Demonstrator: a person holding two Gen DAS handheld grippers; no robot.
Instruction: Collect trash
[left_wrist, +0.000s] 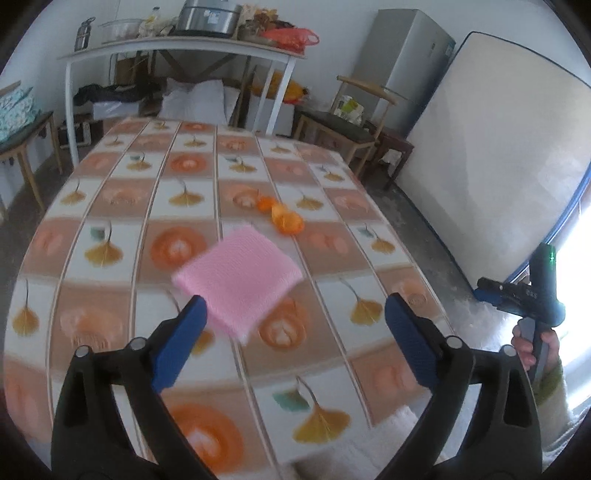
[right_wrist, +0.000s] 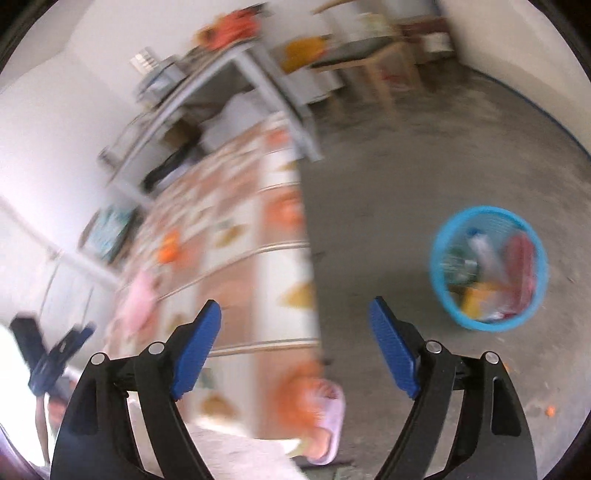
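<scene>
Both claws gape empty: left claw (left_wrist: 291, 325), right claw (right_wrist: 295, 332).

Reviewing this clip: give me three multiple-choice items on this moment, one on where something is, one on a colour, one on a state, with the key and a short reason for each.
1. Where does the round mesh waste basket stand?
A. on the grey floor beside the table
B. on the patterned tablecloth
C. on the white shelf

2. What colour is the folded square cloth on the tablecloth?
A. green
B. pink
C. black

3. How do the left gripper and right gripper stand?
A. both open, nothing between the pads
B. both shut on orange peel
C. left shut on the cloth, right open

Key:
1 A: the right wrist view shows the basket on the bare floor, apart from the table.
2 B: the left wrist view shows it plainly pink.
3 A: in each view the blue pads stand wide apart, with nothing between them.
</scene>
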